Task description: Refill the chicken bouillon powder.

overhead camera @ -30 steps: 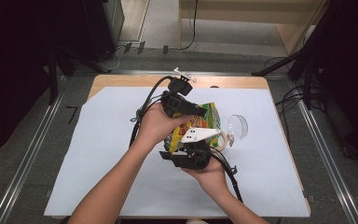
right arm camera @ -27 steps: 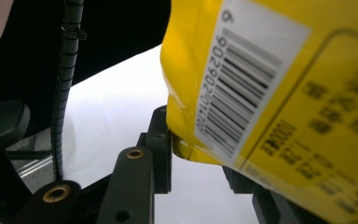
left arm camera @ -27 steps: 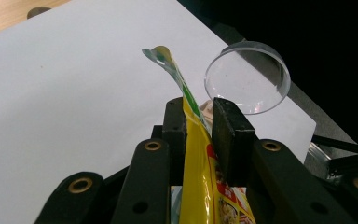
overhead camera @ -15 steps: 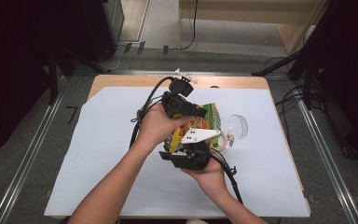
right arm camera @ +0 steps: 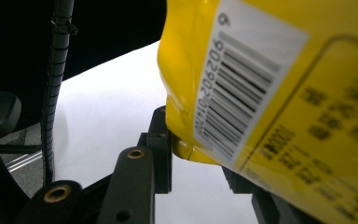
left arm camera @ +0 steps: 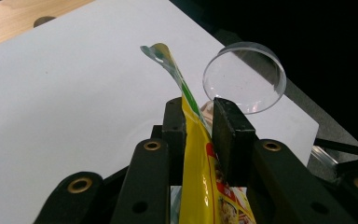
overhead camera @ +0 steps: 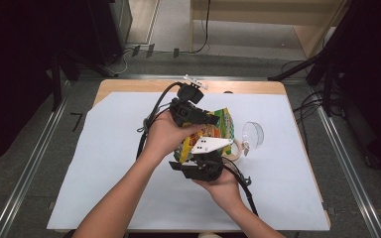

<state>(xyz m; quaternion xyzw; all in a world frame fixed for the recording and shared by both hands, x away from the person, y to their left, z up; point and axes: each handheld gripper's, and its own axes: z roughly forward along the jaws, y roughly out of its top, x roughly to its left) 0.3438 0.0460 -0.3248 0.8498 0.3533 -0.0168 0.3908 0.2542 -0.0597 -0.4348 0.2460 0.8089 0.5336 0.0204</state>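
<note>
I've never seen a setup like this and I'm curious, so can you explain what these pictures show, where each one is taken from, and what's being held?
A person sits at a table covered with a white sheet and holds a hand tool in each hand. Each tool ends in a two-jaw claw with its own small camera.

The high view looks down from above the table. There the left claw and the right claw meet at a yellow snack packet, lifted above the sheet.

The left gripper view looks along the left claw's black jaws, which pinch the packet's thin edge. The right gripper view looks along the right claw's jaws, which clamp the packet near its barcode.

On the sheet, just past the packet, a clear round dish is tipped up. A tape-like ring lies beside it.
</note>
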